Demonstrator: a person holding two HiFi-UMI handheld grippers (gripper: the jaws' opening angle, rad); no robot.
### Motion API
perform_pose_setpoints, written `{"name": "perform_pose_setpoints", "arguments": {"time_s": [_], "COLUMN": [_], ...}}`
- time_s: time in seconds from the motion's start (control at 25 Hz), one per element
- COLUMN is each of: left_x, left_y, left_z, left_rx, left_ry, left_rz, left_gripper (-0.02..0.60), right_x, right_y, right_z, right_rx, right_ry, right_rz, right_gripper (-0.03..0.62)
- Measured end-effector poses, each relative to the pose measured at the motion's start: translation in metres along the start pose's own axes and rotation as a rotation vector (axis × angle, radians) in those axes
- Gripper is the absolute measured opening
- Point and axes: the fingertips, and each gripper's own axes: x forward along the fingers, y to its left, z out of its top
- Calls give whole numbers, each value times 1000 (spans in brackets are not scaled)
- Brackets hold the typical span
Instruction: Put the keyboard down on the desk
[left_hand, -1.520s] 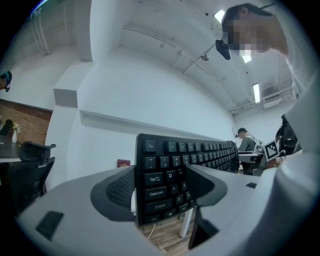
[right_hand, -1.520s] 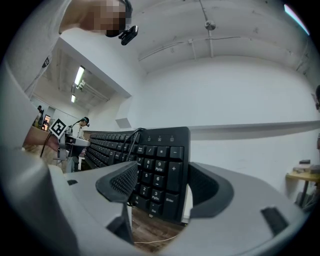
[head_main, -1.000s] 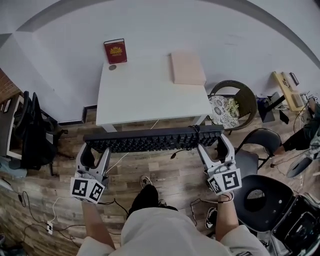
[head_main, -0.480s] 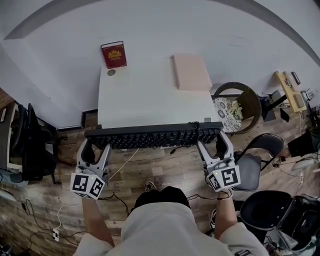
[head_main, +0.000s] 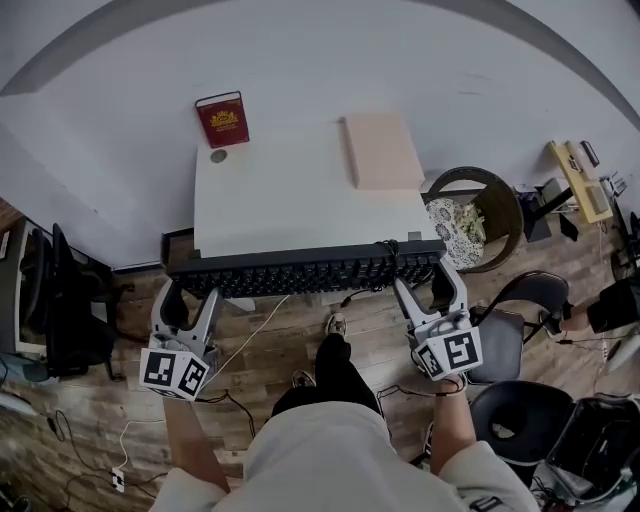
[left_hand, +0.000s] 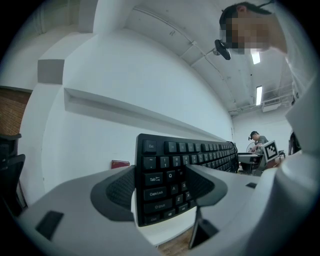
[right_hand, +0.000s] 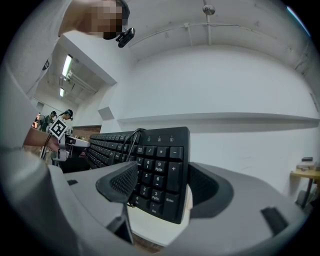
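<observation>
Keyboard (head_main: 305, 272) — black, full-size — hangs in the air at the near edge of the white desk (head_main: 300, 195), carried by both ends and not yet resting on anything. Its long axis runs left to right, parallel to that edge, and it nearly matches the desk in width.

The left gripper (head_main: 188, 298) is clamped on the end with Tab and Caps Lock, one jaw on each long edge. The right gripper (head_main: 430, 292) grasps the number-pad end the same way. Both reach it from the near side, so the desk lies straight ahead on the keyboard's far side, and neither hand is closer to it than the other. The keyboard's cable (head_main: 388, 256) is looped over its right part.

From above it is hard to judge whether the keyboard is already over the top or just short of it. The gripper views show white surface beneath each end, which suggests the edge.

A red book (head_main: 222, 118) stands at the far left corner and a pale pink pad (head_main: 380, 150) lies far right, both well apart from the keyboard. The move seems to call for a level carry forward — then down, then release.
</observation>
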Motion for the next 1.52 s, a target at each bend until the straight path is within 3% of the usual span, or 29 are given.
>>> {"name": "perform_pose_setpoints", "arguments": {"time_s": [0.48,0.8,1.52], "left_x": [67,148,187], "left_y": [17,37,28], "left_z": [8,10,-17], "left_rx": [11,5,-21], "left_ry": [8,46,60], "left_rz": [21,48,156], "left_gripper": [313,313,314], "right_x": [65,142,194], "right_y": [-42,-92,-142], "right_z": [-9,-23,-52], "right_rx": [15,35,47], "right_ry": [-16,2,17], "right_rz": [23,50,167], "right_gripper": [318,318,314]}}
